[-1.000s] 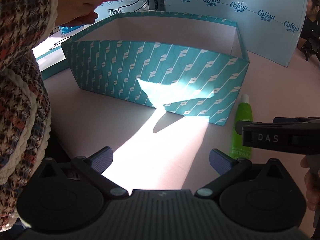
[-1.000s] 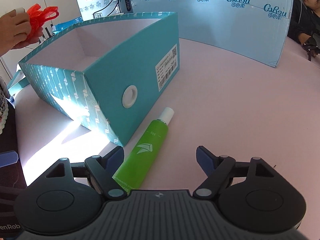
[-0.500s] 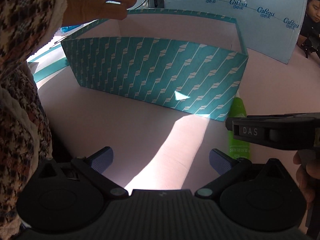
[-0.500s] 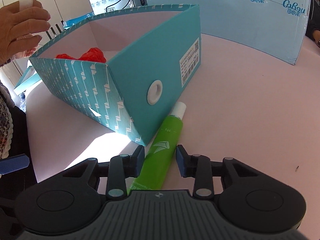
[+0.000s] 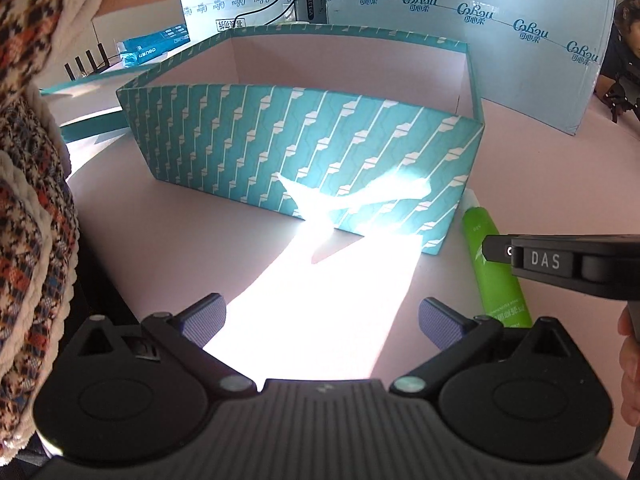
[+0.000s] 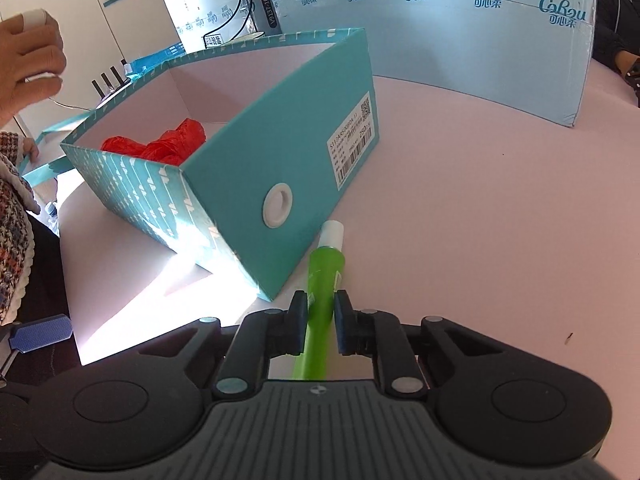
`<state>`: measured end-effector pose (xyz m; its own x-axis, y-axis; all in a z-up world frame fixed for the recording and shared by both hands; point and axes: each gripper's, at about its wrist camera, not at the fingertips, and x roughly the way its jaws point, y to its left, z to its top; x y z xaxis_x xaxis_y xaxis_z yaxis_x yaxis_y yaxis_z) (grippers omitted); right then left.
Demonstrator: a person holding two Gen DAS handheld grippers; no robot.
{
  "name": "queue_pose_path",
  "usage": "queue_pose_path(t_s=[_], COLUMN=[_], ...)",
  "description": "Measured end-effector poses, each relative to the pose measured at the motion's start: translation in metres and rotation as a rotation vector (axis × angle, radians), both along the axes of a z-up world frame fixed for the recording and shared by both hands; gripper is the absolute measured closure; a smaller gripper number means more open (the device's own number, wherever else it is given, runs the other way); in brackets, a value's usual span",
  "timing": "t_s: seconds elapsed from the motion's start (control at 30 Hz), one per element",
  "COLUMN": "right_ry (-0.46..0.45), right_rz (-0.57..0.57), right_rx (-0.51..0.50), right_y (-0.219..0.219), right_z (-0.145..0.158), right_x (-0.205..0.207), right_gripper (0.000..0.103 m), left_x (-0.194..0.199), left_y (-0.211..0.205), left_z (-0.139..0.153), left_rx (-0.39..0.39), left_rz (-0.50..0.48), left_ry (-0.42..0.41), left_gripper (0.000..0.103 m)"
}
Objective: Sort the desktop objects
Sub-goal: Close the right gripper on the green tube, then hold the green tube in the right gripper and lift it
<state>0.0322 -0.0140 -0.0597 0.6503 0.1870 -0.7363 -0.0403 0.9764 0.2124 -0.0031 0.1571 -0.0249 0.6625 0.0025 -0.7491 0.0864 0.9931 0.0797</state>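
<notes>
A green tube [image 6: 325, 276] with a white cap lies on the pink table beside the teal box [image 6: 256, 184]. My right gripper [image 6: 321, 322] is shut on the tube's lower body. The tube also shows in the left wrist view [image 5: 494, 272], partly behind the right gripper's body [image 5: 568, 262]. A red plastic bag [image 6: 160, 146] lies inside the box. My left gripper [image 5: 322, 316] is open and empty above the table, in front of the box's patterned wall [image 5: 304, 148].
A light blue printed cardboard panel [image 6: 460, 36] stands behind the box. The box lid [image 5: 92, 132] lies at the left. A person's hand [image 6: 28, 60] hovers left of the box, and a patterned sleeve [image 5: 28, 200] fills the left edge. A seated person [image 5: 624, 52] is at far right.
My right gripper closed on the green tube. The person's hand dropped the red bag into the box and drew back. My left gripper stayed open and in place.
</notes>
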Motion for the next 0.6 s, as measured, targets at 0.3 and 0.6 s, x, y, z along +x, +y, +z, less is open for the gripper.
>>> queue_pose_path(t_s=[0.3,0.6], right_ry=[0.019,-0.013], right_rz=[0.034,0.031], right_rx=[-0.052,-0.010], right_y=[0.007,-0.015], right_z=[-0.013,-0.012], right_x=[0.008,-0.001], right_gripper=[0.078,0.081], left_x=[-0.002,-0.003], left_y=[0.002,0.000], left_z=[0.002,0.000], left_rx=[0.015,0.024], left_rz=[0.031,0.057], left_ry=[-0.001,0.006], left_gripper=[0.000,0.000])
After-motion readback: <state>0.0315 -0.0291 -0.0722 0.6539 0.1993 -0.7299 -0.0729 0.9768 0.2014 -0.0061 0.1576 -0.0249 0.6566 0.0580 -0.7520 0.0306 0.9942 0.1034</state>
